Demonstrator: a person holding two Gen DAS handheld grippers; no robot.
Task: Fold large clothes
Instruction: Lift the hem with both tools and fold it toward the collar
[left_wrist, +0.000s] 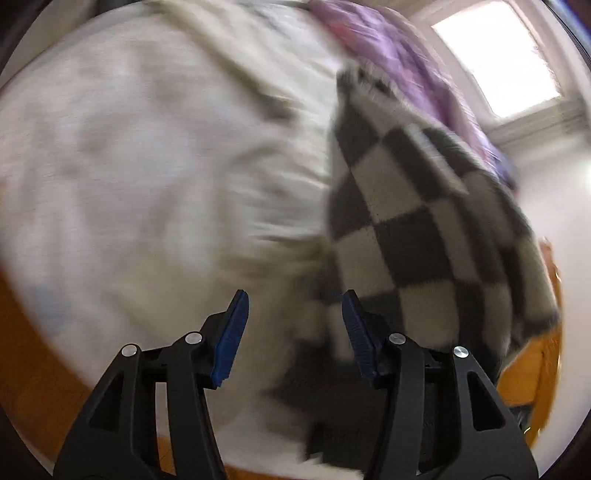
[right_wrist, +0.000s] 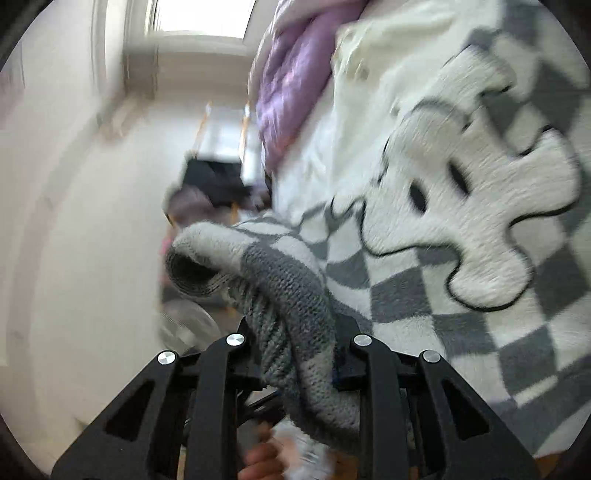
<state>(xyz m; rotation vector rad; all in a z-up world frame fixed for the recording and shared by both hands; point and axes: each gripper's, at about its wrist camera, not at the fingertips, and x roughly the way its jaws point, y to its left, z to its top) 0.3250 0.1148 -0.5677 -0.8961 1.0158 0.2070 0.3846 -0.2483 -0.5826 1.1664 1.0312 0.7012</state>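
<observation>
In the left wrist view, our left tongs (left_wrist: 294, 314) stood apart with nothing between their blue pads (left_wrist: 231, 343), hovering over the white sheet (left_wrist: 140, 166) of the bed. The checkered sweater (left_wrist: 424, 229) lay bunched toward the right side of the bed, its near folds just beyond the right pad. Behind it, at the far end of the bed, a purple quilt (left_wrist: 406, 62) was heaped, and a bright window (left_wrist: 498, 55) showed past that. The orange wooden bed frame (left_wrist: 33, 350) ran along the near edge. Everything here was smeared by motion blur, so we could not tell the finer folds.

In the right wrist view, our right tongs (right_wrist: 295, 354) were clamped on a thick ribbed edge of the checkered sweater (right_wrist: 461, 258), which bulged up between the fingers and hid the pads. A white cartoon figure (right_wrist: 480, 206) covered the sweater's front, spread over the bed. The purple quilt (right_wrist: 291, 85) sat beyond it, beside the window (right_wrist: 203, 18). A dark chair (right_wrist: 218, 177) stood further off, and a fan (right_wrist: 188, 328) showed low by the pale wall (right_wrist: 74, 221).
</observation>
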